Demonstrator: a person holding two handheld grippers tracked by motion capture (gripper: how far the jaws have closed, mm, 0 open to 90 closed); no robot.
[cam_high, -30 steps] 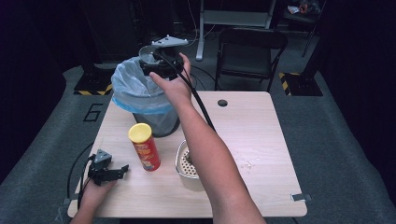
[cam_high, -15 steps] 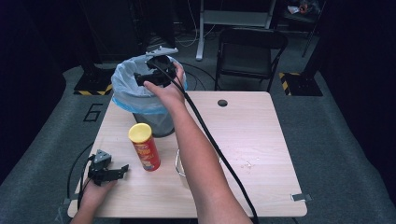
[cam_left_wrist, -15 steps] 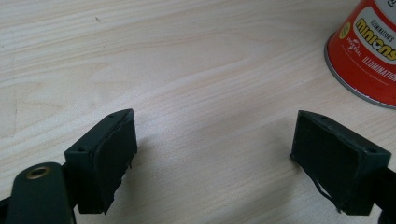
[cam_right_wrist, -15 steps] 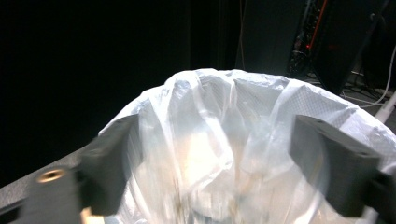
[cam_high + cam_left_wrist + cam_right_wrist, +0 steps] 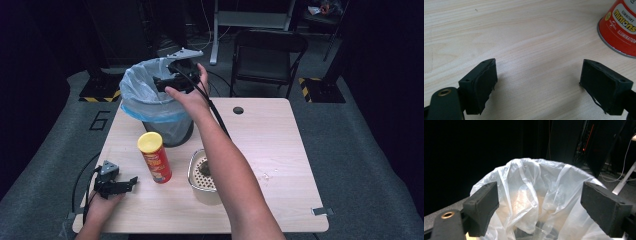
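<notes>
My right gripper (image 5: 160, 82) hangs over the mouth of a grey bin (image 5: 165, 131) lined with a pale blue bag (image 5: 142, 97), pointing left across it. In the right gripper view its jaws (image 5: 540, 195) stand wide apart with nothing between them; they have just been opening and then easing back slightly. Below them the bag (image 5: 534, 195) opens, with a clear rounded shape at its bottom. My left gripper (image 5: 131, 181) rests open on the table near the front left corner, its jaws (image 5: 539, 75) framing bare wood. A red chip can (image 5: 155, 157) with a yellow lid stands to its right.
A metal pot (image 5: 202, 175) with a perforated insert sits on the wooden table (image 5: 270, 150), partly under my right forearm. Crumbs lie right of it. A black chair (image 5: 267, 50) stands beyond the table's far edge. The chip can's base (image 5: 621, 27) is close to the left gripper.
The right gripper has sunk a little over the bin mouth and shifted left. The left hand and gripper have stayed put.
</notes>
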